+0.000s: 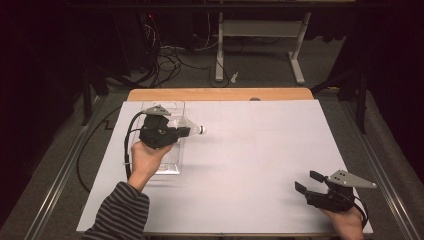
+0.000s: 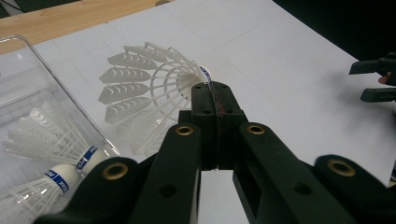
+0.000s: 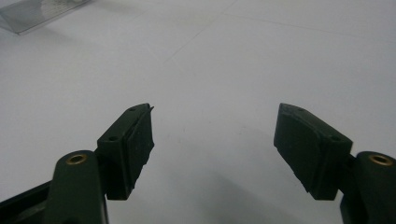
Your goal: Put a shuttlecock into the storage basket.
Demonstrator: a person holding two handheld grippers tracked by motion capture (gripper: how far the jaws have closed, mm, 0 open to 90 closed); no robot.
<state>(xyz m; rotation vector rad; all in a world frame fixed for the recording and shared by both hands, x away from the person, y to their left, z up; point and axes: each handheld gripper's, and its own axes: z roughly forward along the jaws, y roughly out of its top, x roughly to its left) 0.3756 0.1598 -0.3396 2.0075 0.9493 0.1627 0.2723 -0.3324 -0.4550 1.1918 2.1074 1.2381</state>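
Left gripper view: fingers [image 2: 215, 100] pinch a white, ribbed plastic shuttlecock [image 2: 149, 79]

Clear plastic rectangular box [image 1: 172, 165] blocks table's left side, white feathered shuttlecocks [image 2: 56, 179] inside. Wide bare stretch of white paper table cover [image 1: 260, 150] between box and right gripper [image 1: 306, 182]: free passage.

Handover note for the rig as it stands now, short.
Left gripper: shut on a white shuttlecock, pinched at its skirt edge near the cork, held beside the clear box.
Right gripper: open, holding nothing, low over the white table sheet.
The box holds at least two more shuttlecocks.
Done: one shuttlecock gripped.
Left: whether it goes in or out I cannot tell.
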